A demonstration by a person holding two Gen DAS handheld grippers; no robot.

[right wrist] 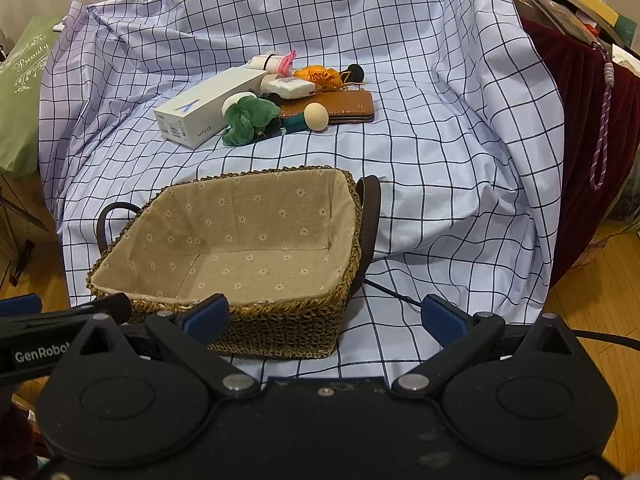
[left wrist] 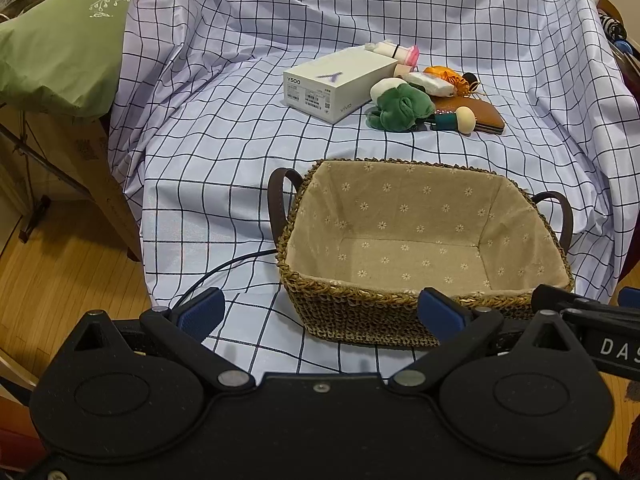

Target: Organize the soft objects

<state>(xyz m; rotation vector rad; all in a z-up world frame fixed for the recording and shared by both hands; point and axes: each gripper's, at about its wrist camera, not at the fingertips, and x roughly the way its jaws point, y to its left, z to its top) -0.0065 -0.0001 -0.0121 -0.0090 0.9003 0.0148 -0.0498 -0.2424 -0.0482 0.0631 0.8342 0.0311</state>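
Observation:
A woven basket (left wrist: 352, 312) with a beige flowered lining and dark handles stands on the checked cloth, nothing in it; it also shows in the right wrist view (right wrist: 280, 320). Behind it lies a pile: a green plush toy (left wrist: 402, 107) (right wrist: 250, 118), a white tissue pack (left wrist: 432, 82) (right wrist: 289, 88), an orange pouch (left wrist: 446, 74) (right wrist: 318, 75), a mushroom-shaped puff (left wrist: 460, 119) (right wrist: 314, 116) and a pink-white roll (left wrist: 394, 50) (right wrist: 276, 62). My left gripper (left wrist: 320, 314) is open, low before the basket. My right gripper (right wrist: 326, 316) is open at the basket's near right corner.
A white phone box (left wrist: 340, 84) (right wrist: 208, 106) and a brown leather wallet (left wrist: 478, 114) (right wrist: 340, 106) lie among the pile. A green pillow (left wrist: 60, 40) is at left. A dark red cloth (right wrist: 592, 128) hangs at right. A black cable (right wrist: 388, 290) runs beside the basket.

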